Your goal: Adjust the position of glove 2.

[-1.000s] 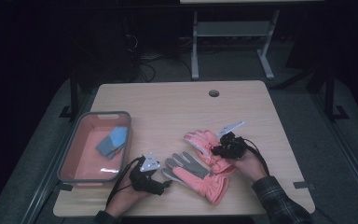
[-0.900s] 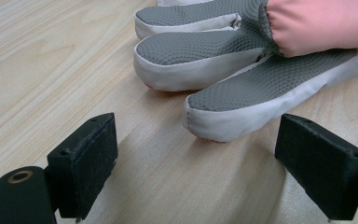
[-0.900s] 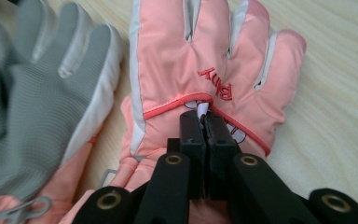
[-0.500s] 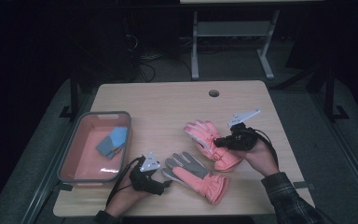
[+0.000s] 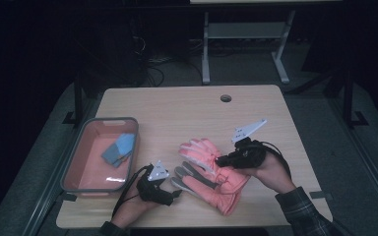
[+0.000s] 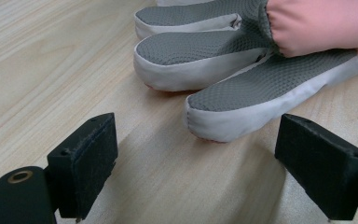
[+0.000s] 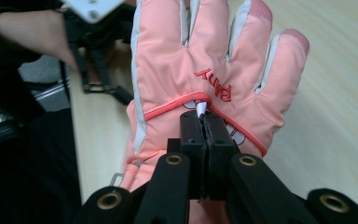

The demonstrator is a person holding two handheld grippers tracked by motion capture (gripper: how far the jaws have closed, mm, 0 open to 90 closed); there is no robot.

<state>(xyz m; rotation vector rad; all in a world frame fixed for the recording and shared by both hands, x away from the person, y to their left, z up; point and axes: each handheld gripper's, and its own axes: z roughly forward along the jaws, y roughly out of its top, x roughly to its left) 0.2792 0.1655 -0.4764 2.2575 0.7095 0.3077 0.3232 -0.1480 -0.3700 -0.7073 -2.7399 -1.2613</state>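
Two pink gloves on the tabletop, overlapping. Upper glove back-up, salmon pink with pale grey strips between the fingers, red piping across the back, red lettering just above that piping, darker pink caps on two fingertips. Lower glove palm-up beneath it, grey dotted grip fabric on the fingers, edged in off-white; in the high view at, fingers aimed toward the left claw.

Right claw pressed together, pinching a small white tab at the piping on the back of the upper glove; in the high view at, over that glove's middle, held by the right hand. Left claw spread wide, jaws low over the wood just short of the lower glove's grey fingertips, nothing between them; in the high view at, left of the gloves, held by the left hand.

Pink tray with a grey rim, left of the gloves, near the tabletop's left edge. Inside it, toward the far end, blue folded cloth; exact make-up hard to tell at this size.

Cuff of the upper glove hidden behind the right claw's jaws in the right gripper view. Lower glove's cuff cut off by the frame in the left gripper view. Lettering too small for a sure reading.
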